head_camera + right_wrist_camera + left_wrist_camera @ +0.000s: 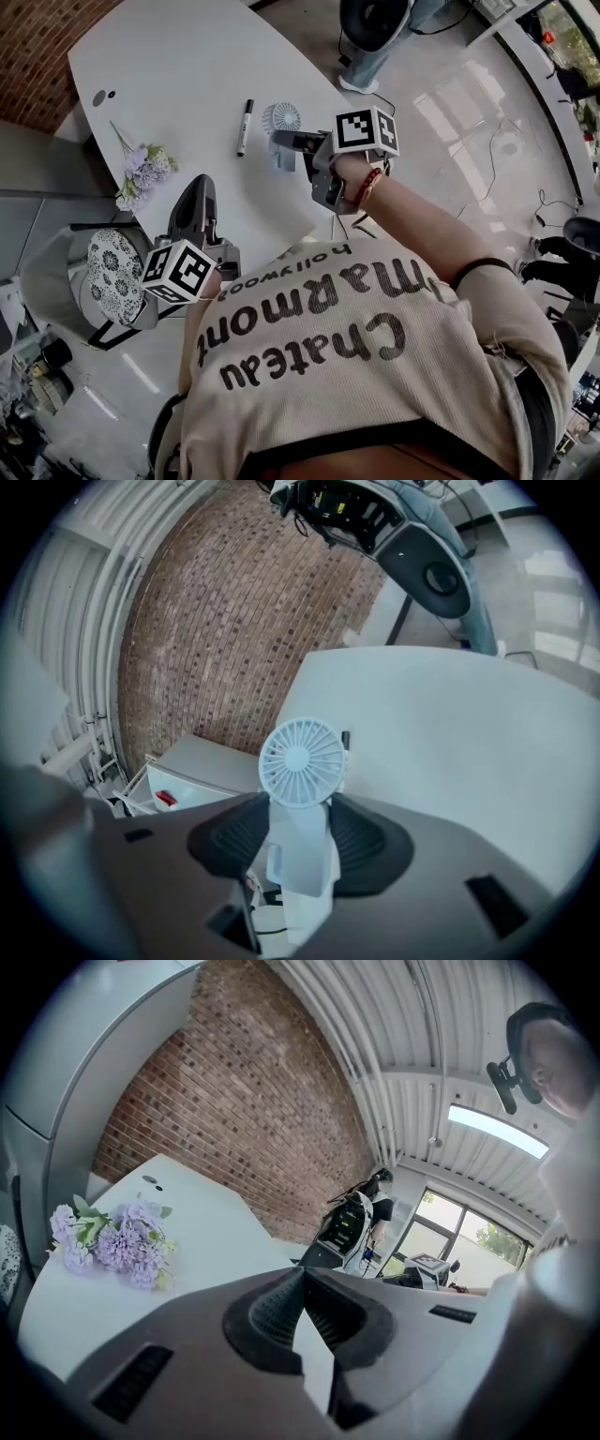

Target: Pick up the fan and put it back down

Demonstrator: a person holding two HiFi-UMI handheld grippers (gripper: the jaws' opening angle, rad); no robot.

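A small pale blue hand-held fan (281,120) stands upright over the white table (178,66) near its right edge. My right gripper (287,144) is shut on the fan's handle, with the round grille above the jaws. In the right gripper view the fan (300,761) fills the middle and both ribbed pads of the right gripper (298,841) press its handle. Whether its base touches the table is hidden. My left gripper (197,187) hovers at the table's near edge, shut and holding nothing. The left gripper (302,1279) has its tips together.
A black marker pen (245,127) lies left of the fan. A bunch of lilac flowers (141,173) rests at the table's left edge, also in the left gripper view as flowers (117,1241). A chair with a patterned cushion (112,277) stands below left. A floor fan (375,23) stands beyond the table.
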